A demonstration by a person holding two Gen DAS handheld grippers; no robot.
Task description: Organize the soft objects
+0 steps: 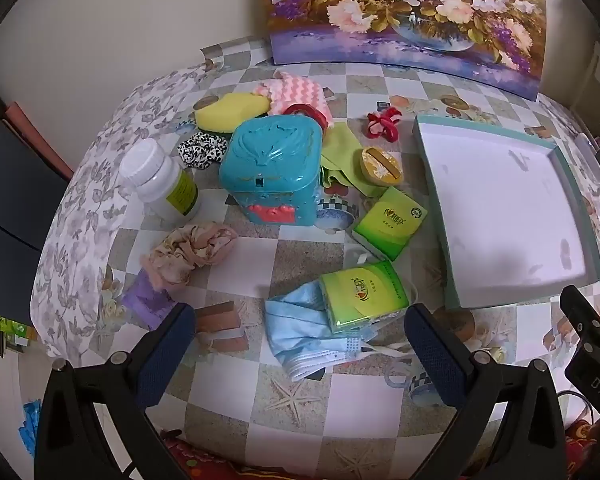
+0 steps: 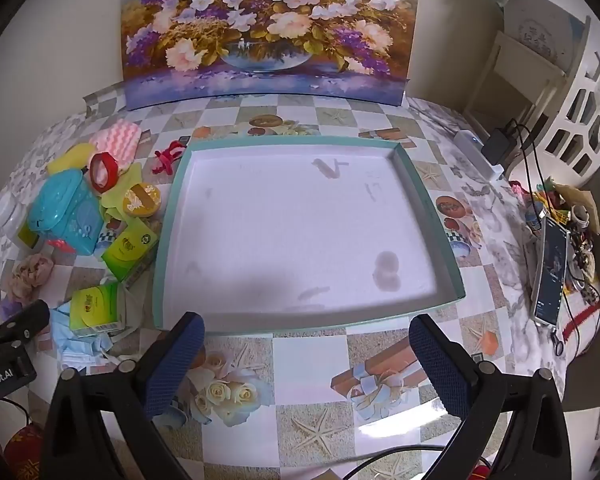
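Left wrist view: your left gripper [image 1: 300,344] hangs wide open, face mask [image 1: 300,334] between its fingers, tissue pack [image 1: 362,294] lying on it. Close low and you'll drag both. Right gripper [image 2: 306,356], also open, faces the tray [image 2: 446,248].

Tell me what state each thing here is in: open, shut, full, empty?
Left tool: open, holding nothing.
Right tool: open, holding nothing.
Tray: empty.
Teal box: lid shut.
White bottle: capped.
Phone: screen lit.
Face mask: crumpled, under a tissue pack.
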